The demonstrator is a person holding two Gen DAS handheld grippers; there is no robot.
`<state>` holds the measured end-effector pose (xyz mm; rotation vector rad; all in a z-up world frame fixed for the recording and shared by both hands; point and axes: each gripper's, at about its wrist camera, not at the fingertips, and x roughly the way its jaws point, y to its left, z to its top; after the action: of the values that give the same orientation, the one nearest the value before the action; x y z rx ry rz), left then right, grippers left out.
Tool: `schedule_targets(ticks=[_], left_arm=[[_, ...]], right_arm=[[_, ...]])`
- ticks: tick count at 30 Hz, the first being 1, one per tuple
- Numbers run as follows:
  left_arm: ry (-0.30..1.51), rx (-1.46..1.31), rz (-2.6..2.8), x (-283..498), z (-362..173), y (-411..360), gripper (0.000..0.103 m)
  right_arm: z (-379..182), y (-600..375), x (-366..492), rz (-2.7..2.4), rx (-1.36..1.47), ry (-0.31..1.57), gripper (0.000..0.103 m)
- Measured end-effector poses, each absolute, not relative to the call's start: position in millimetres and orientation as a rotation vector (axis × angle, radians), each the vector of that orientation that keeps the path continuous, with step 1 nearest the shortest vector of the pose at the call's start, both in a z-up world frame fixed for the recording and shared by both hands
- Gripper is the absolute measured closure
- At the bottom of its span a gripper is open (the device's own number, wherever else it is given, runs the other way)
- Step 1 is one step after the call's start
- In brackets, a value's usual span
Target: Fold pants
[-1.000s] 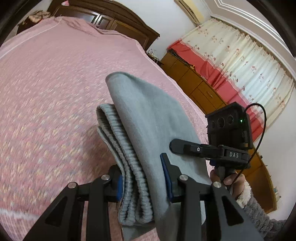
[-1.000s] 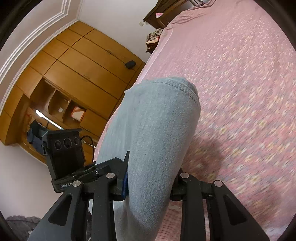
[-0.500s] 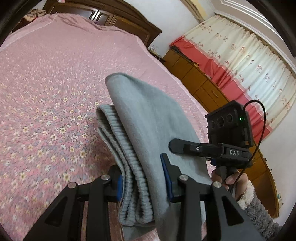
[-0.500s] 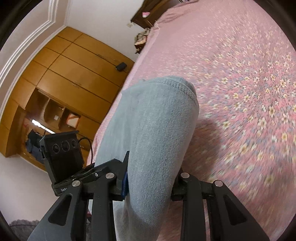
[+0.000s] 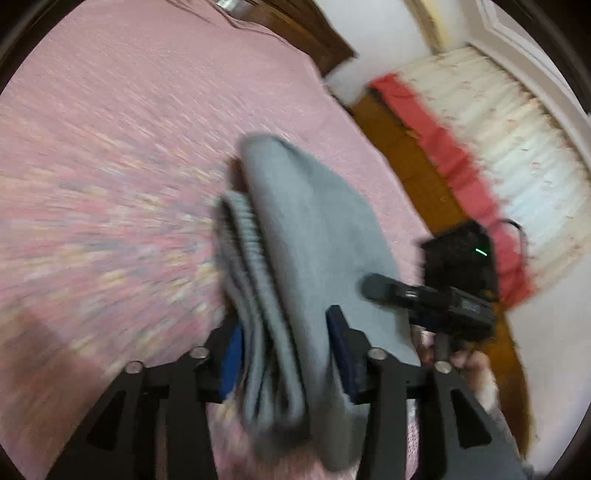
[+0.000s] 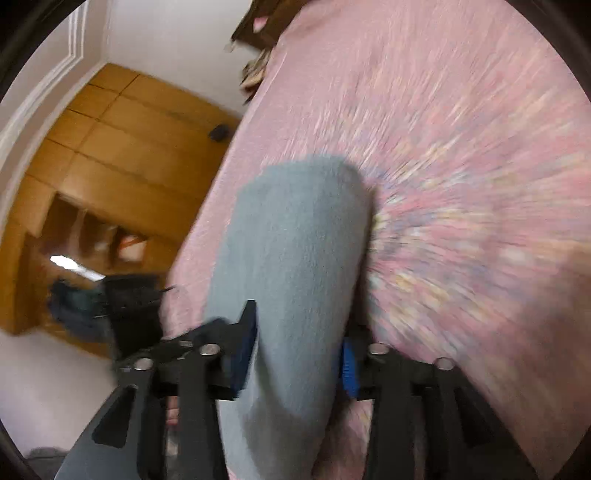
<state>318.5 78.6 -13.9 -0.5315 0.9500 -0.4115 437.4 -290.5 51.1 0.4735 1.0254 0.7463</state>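
Observation:
Grey fleece pants (image 5: 310, 236), folded over with the ribbed waistband (image 5: 243, 229) on the left, hang between the fingers of my left gripper (image 5: 286, 347). Its jaws are opening, and the cloth still sits between the blue pads. In the right wrist view a rounded fold of the same pants (image 6: 295, 240) runs between the fingers of my right gripper (image 6: 297, 350). Those jaws are opening too, and the right blue pad (image 6: 348, 365) now shows beside the cloth. Both grippers are low over the pink flowered bedspread (image 5: 110, 166). The picture is blurred by motion.
The other gripper (image 5: 436, 299) and a hand (image 5: 469, 362) are at the right of the left wrist view. Wooden cabinets (image 6: 110, 166) stand beside the bed, red and cream curtains (image 5: 498, 147) on the other side, and a dark headboard (image 5: 314, 33) beyond.
Both grippers have dropped closer to the bedspread with the pants. Their jaws have spread wider, and the right gripper's far pad has come into sight.

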Motion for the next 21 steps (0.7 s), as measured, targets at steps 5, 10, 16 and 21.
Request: schedule_targets(ticks=[5, 10, 16, 21], left_arm=[[0.805, -0.196, -0.289, 239.5, 42.5, 54.5, 0.033], [0.798, 0.143, -0.259, 221.8, 16.9, -2.6, 0.036], [0.681, 0.185, -0.247, 223.4, 21.6, -11.9, 0.088], [0.547, 0.25, -0.254, 211.8, 40.0, 0.4, 0.091]], right_arm=[[102.3, -287.7, 336.7, 0.604, 0.109, 0.813, 0.039], [92.1, -234.2, 278.5, 0.475, -0.391, 0.645, 0.039], [76.5, -197.3, 262.5, 0.474, -0.705, 0.479, 0.058], [68.8, -195.8, 268.3, 0.511, -0.637, 0.52, 0.095]])
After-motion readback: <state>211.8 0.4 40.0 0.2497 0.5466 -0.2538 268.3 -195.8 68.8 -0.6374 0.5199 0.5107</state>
